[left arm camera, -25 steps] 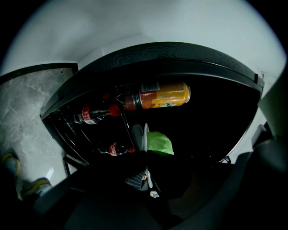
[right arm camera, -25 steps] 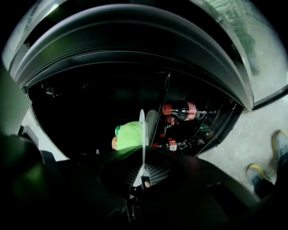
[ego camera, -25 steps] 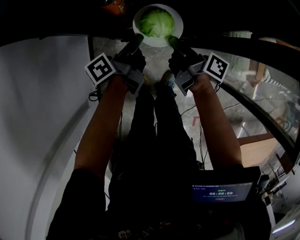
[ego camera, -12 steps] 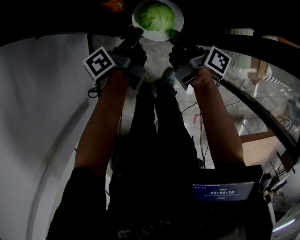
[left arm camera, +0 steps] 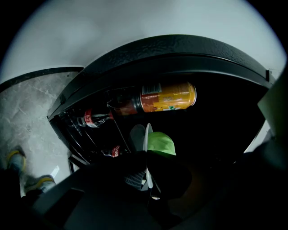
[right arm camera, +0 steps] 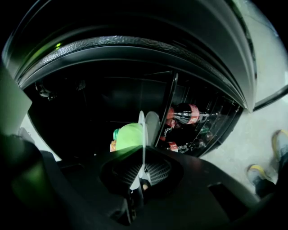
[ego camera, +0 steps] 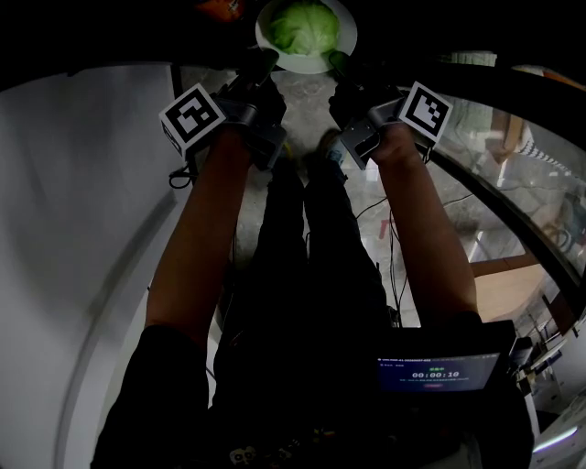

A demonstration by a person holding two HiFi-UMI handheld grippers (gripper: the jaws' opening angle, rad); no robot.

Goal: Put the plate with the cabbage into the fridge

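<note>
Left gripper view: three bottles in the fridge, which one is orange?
The orange bottle at the view's top, above the plate; upper cola bottle and lower cola bottle are dark with red labels.

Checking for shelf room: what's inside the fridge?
An orange drink bottle and cola bottles show; the rest of the fridge is too dark to see, and the plate hides part.

Dim fisheye views with black corners. The black fridge interior swallows detail; the pale green cabbage glows.
</note>
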